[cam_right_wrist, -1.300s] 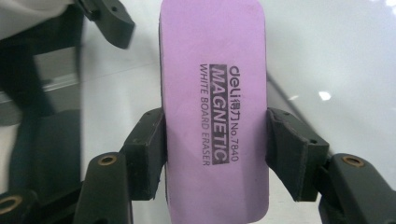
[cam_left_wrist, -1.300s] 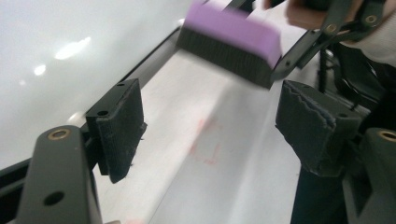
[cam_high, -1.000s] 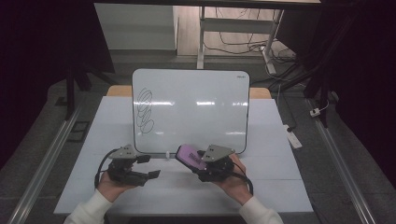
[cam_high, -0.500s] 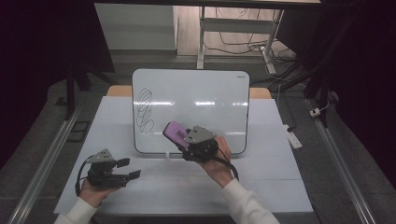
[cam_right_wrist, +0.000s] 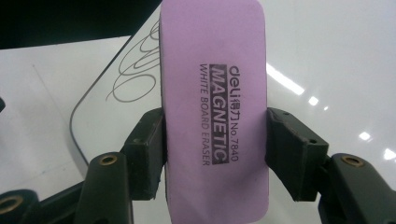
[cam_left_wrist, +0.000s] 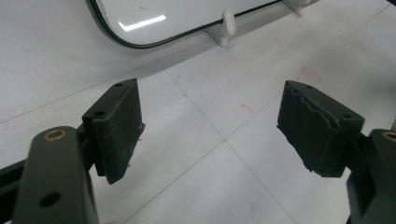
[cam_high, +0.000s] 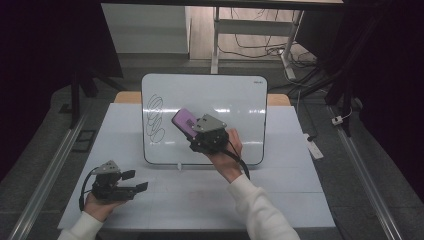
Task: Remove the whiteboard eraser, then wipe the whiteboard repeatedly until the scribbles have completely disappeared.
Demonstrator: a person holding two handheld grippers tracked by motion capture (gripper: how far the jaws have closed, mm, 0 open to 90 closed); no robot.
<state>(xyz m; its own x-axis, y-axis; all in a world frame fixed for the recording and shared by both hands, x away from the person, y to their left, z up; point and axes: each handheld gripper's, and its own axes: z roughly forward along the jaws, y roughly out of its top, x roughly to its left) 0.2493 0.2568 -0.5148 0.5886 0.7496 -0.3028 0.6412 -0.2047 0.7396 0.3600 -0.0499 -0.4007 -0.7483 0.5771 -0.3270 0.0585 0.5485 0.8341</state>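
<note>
The right gripper (cam_high: pixel 187 131) is clamped on a purple whiteboard eraser (cam_right_wrist: pixel 214 109): in the right gripper view both black pads press the eraser's long sides, and its printed face reads "MAGNETIC WHITE BOARD ERASER". In the high view the eraser sticks out up and to the left of the gripper, tilted, over the lower middle of the whiteboard (cam_high: pixel 225 95), just to the right of the looping black scribbles (cam_high: pixel 156 117) on the board's left part. Whether the eraser touches the board surface cannot be told. The right hand (cam_high: pixel 226 155) reaches forward from a white sleeve (cam_high: pixel 260 210), the forearm slanting up and left across the table (cam_high: pixel 295 180).

The left gripper (cam_high: pixel 141 186) lies low near the table's front left corner, held level and pointing right, well apart from the board. Its jaws have just been opening and stand wide with nothing between them; the left gripper view shows bare white tabletop between the two pads and, beyond them, the board's lower edge with a small white foot (cam_left_wrist: pixel 228 20).
</note>
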